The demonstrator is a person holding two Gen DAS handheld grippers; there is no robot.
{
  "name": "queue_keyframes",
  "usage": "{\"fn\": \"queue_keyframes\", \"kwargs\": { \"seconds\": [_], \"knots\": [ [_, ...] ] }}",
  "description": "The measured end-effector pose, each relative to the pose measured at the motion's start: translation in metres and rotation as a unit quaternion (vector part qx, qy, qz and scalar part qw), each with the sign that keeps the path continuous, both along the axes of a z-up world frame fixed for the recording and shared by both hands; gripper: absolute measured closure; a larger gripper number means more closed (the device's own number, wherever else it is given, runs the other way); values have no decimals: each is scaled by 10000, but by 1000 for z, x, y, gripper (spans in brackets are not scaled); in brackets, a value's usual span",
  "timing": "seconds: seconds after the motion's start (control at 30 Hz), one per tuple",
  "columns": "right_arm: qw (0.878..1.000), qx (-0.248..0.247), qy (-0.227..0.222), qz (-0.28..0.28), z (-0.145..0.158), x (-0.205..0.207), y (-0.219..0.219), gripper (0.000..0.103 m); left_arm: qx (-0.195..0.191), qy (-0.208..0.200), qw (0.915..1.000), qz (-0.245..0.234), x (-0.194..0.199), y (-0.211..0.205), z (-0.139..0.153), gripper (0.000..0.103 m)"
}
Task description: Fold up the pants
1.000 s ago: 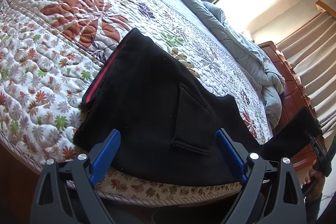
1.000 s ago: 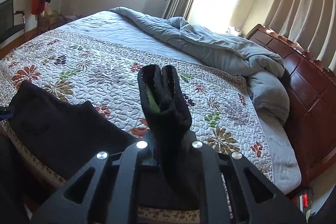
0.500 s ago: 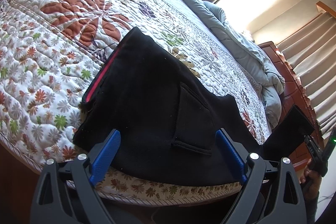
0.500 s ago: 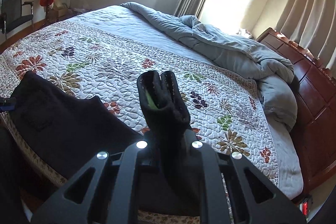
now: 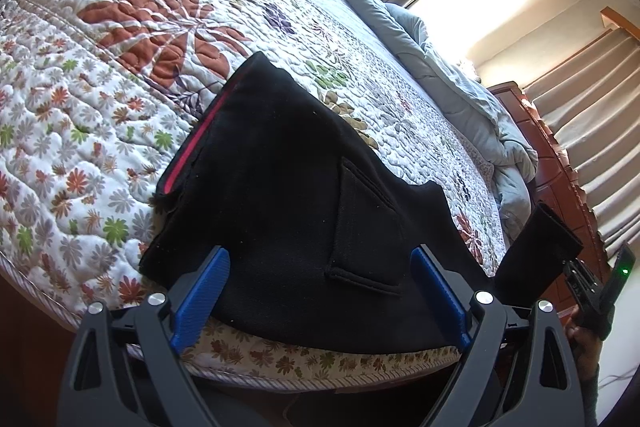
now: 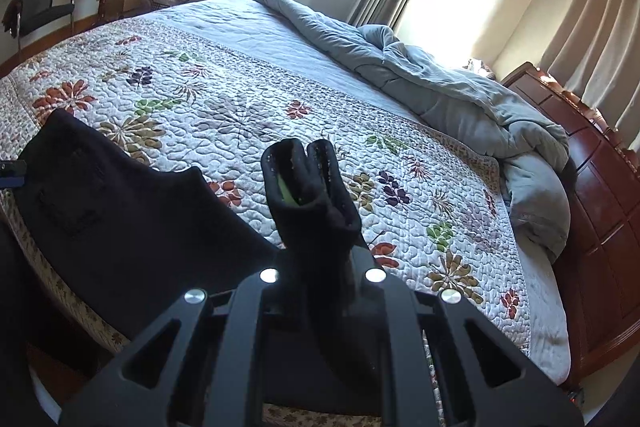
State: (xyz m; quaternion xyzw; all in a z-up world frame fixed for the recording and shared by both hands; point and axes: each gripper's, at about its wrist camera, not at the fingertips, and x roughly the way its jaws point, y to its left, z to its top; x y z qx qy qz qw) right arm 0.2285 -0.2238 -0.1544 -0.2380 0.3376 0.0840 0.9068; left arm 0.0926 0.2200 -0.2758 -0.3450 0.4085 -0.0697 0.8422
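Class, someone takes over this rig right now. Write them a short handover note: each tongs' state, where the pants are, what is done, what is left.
Left tongs: open, fingers apart over the waist end, gripping nothing.
Right tongs: shut on the leg cuffs, lifted off the quilt.
Pants: waist end flat at the bed's near edge, pocket up; legs rise to the right tongs.
Done: cuffs gathered and raised.
Left: probably carry the cuffs over to the waist, lay them down, smooth, fold again.

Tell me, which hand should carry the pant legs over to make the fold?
Probably the right. The right gripper is already shut on the cuff end of the black pants, lifted above the quilt. The left gripper is open, holding nothing, near the waistband.
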Motion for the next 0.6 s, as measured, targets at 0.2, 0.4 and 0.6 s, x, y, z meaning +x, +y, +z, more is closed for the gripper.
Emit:
{"fn": "queue_keyframes", "kwargs": {
  "seconds": [0.2,0.4,0.6],
  "knots": [
    [9996,-219,87,128,-15,2,15,94,-17,-2,10000,-5,0,-1,0,11],
    [9971,-680,105,324,-36,1,34,94,-32,-6,10000,-5,-1,-1,0,11],
    [9914,-1148,185,594,-65,-1,55,94,-66,-22,10000,-21,-3,-8,1,11]
  ]
}}
